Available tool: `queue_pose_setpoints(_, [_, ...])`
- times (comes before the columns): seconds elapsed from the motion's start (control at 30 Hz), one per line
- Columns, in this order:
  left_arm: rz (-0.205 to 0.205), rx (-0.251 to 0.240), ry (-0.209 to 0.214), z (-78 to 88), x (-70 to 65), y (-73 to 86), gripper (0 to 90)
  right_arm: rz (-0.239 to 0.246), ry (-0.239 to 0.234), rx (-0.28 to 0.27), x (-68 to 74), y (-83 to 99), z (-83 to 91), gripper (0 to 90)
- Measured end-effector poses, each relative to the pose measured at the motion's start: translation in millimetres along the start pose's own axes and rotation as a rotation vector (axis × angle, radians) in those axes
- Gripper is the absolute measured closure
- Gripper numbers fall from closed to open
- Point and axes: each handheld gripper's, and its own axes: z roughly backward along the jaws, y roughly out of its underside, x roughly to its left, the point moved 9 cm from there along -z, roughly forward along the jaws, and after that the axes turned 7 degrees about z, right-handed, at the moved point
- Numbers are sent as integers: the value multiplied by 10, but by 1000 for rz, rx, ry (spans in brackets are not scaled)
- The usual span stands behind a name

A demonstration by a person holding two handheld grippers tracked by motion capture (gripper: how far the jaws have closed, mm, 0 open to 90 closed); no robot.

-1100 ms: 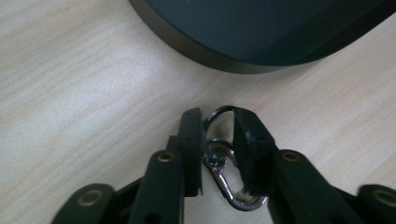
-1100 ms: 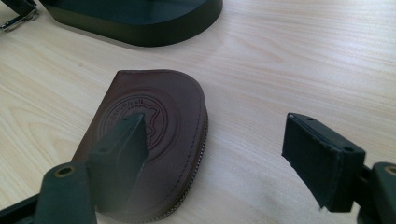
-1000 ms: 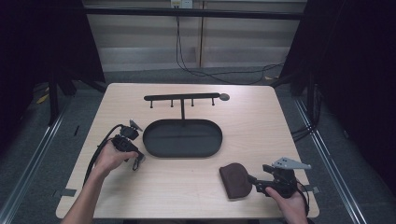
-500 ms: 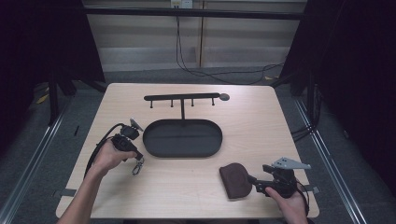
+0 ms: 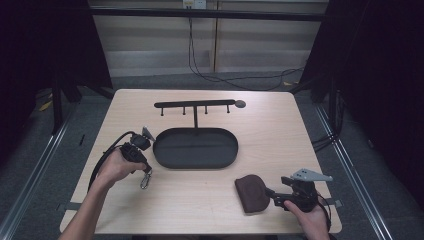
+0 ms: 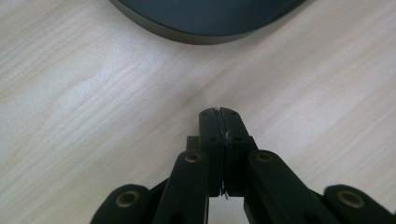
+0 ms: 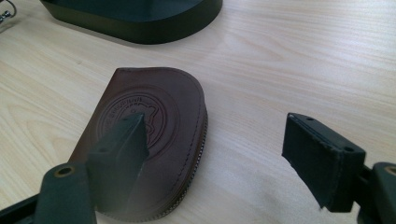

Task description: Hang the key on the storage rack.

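The left gripper [image 6: 219, 114] is pinching a metal clip [image 5: 145, 180], its jaws having just closed, the black tray [image 5: 195, 148] lying beyond its fingers. The right gripper [image 7: 224, 154] is gaping wide, the brown pouch [image 7: 154, 121] lying under one finger.

A lab recording booth: a bare wooden desk [image 5: 280, 130] stands on grey carpet [image 5: 55, 165], black curtains [image 5: 380, 65] hang on both sides, and cables [image 5: 220, 75] trail behind its far edge.

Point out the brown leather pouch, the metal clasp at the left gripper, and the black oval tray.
brown leather pouch [image 7: 154, 121]: right gripper view, embossed face.
metal clasp [image 5: 145, 179]: high view, hanging loop.
black oval tray [image 5: 195, 148]: high view, bare floor.
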Motion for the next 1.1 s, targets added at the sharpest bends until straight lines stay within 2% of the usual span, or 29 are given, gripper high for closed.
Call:
queue_pose_setpoints(0.03, [2, -7, -5, 30, -3, -2, 893, 0, 0, 0, 0, 0, 0, 219])
queue_pose_setpoints(0.07, [9, -39, -9, 113, -2, -24, 893, -1, 1, 0, -1, 1, 1, 218])
queue_pose_setpoints(0.17, [8, -47, 12, 194, -16, -24, 894, 0, 2, 1, -1, 2, 2, 218])
queue_pose_setpoints(0.33, [4, -47, -13, 320, -4, -34, 894, -3, 1, 2, -1, 2, -2, 218])
queue_pose_setpoints(0.6, [-17, -59, -11, 508, -56, -79, 894, -4, 0, 2, 0, 3, -2, 218])
queue_pose_setpoints(0.7, [-33, -57, -25, 600, -81, -103, 894, -3, -4, 5, 2, 5, -6, 218])
queue_pose_setpoints(0.87, [-36, -59, -33, 673, -102, -136, 894, -6, -4, 7, 2, 7, -7, 217])
queue_pose_setpoints(1.1, [-62, -59, -40, 809, -175, -218, 894, -8, -4, 6, 2, 4, -8, 216])
